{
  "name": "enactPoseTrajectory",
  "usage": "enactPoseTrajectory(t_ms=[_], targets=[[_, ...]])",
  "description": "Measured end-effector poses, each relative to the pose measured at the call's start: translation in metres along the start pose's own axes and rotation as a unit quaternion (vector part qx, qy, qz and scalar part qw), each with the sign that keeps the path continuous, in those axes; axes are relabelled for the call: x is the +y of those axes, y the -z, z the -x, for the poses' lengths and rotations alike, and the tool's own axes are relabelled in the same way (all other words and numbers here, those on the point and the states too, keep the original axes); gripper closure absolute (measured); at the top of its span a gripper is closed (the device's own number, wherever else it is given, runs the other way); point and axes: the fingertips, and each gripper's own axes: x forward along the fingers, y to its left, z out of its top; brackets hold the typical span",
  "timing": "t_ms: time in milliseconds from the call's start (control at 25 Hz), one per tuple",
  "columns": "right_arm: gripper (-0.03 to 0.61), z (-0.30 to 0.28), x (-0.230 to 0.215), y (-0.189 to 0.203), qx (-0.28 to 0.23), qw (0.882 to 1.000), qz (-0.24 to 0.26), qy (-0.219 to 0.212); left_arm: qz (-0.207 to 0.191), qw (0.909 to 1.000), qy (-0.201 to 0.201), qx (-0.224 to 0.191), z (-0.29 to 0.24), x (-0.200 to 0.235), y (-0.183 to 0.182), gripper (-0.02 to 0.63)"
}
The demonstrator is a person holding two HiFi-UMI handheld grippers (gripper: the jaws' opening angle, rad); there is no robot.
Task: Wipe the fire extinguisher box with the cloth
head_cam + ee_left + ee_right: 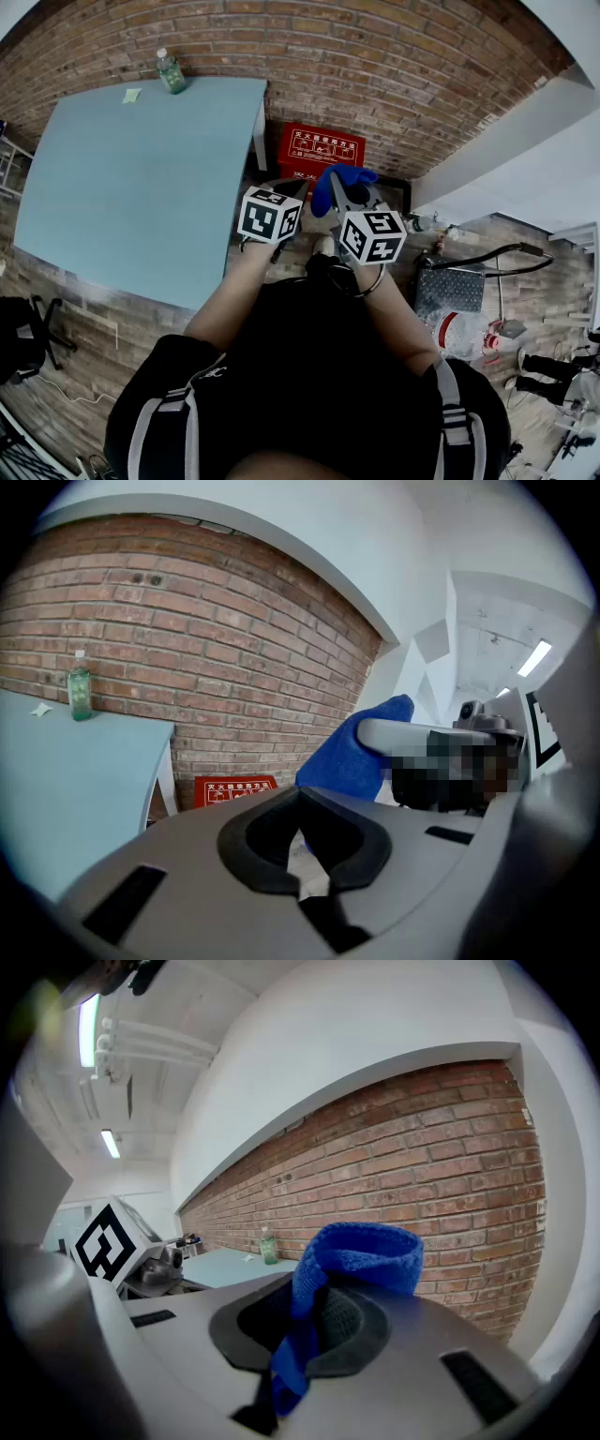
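The red fire extinguisher box (319, 150) stands on the floor against the brick wall, past both grippers; the left gripper view shows the box (234, 790) low beside the table leg. My right gripper (345, 192) is shut on the blue cloth (342, 178), and the cloth (361, 1252) folds up out of its jaws (305, 1340). Just to the left, my left gripper (292, 195) is held at the same height. Its jaws (302, 878) are shut with nothing between them. The cloth (361, 752) also shows to the right in the left gripper view. Neither gripper touches the box.
A light blue table (141, 178) fills the left, with a green bottle (170, 71) and a small note (131, 95) near its far edge. A wire cart (459, 281) and clutter stand at the right. A black chair (28, 333) is at the lower left.
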Motion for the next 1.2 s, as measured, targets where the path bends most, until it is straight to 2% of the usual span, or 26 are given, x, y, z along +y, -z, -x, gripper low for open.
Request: enactPoseTrajectory(t_ms=[240,560,640,760,840,960,1200], targets=[[0.537,-0.036,-0.017,-0.009,0.002,1.000,0.002,-0.010,0.008,0.9999,-0.013,0.001,-0.018,0.029,-0.016,0.615],[0.537,-0.109,-0.057,-0.028,0.003,0.999,-0.021,-0.034,0.028,0.9988,-0.037,0.015,-0.056,0.080,-0.042,0.615],[0.537,-0.129,-0.066,-0.036,-0.004,0.998,-0.021,-0.058,0.036,0.9984,-0.042,0.015,-0.070,0.093,-0.052,0.615],[0.537,-0.156,-0.068,-0.043,-0.017,0.992,-0.010,-0.128,0.055,0.9970,-0.053,0.016,-0.091,0.112,-0.061,0.615],[0.537,-0.176,-0.075,-0.040,-0.005,0.987,0.004,-0.159,0.074,0.9950,-0.063,0.021,-0.104,0.125,-0.063,0.615],[0.537,-0.215,-0.096,-0.025,0.018,0.984,0.016,-0.175,0.089,0.9926,-0.075,0.035,-0.125,0.147,-0.060,0.615],[0.537,-0.294,-0.131,0.042,0.118,0.972,0.020,-0.201,0.134,0.9835,-0.097,0.074,-0.165,0.186,-0.036,0.615]])
